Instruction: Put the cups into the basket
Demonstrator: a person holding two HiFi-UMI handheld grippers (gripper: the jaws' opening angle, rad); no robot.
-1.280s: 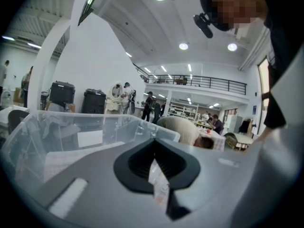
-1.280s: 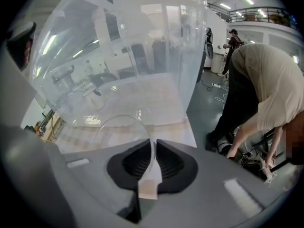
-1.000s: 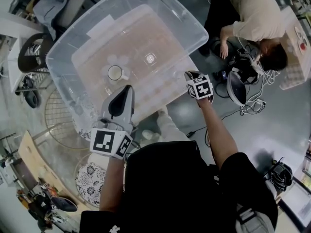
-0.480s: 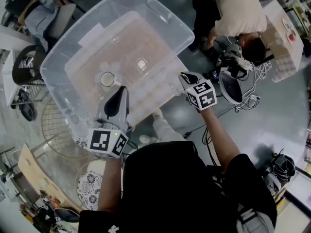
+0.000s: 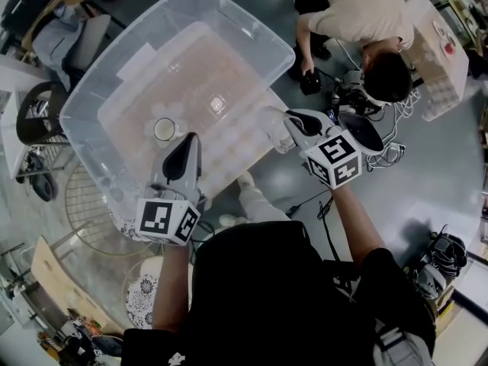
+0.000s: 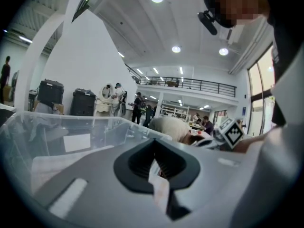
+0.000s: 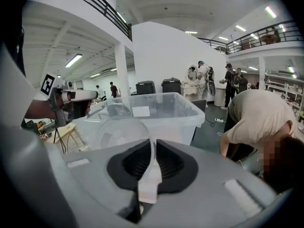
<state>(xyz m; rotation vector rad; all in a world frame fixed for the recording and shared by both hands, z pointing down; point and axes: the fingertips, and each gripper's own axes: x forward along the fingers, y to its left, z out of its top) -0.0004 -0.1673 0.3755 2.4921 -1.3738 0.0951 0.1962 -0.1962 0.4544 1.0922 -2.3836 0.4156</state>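
Note:
A large clear plastic bin (image 5: 254,35) serves as the basket; a white-rimmed cup (image 5: 164,130) stands inside it at the left. My right gripper (image 5: 293,121) hangs beside the bin's near right corner, shut on the wall of a clear plastic cup (image 5: 277,133). In the right gripper view that clear cup (image 7: 117,131) sticks out from the pinched jaws, with the bin (image 7: 164,109) beyond it. My left gripper (image 5: 186,148) hovers over the bin's near edge, jaws together and nothing between them. In the left gripper view, the left gripper (image 6: 154,161) faces the bin's wall (image 6: 71,132).
A person (image 5: 366,14) crouches over gear and cables (image 5: 366,132) on the floor at the upper right. A white box (image 5: 442,52) stands at the far right. Round wire baskets (image 5: 91,204) lie left of the bin, and a chair (image 5: 65,33) stands at upper left.
My right gripper has risen with the clear cup, looming larger beside the bin's corner. The left gripper has stayed put. The crouched person has shifted.

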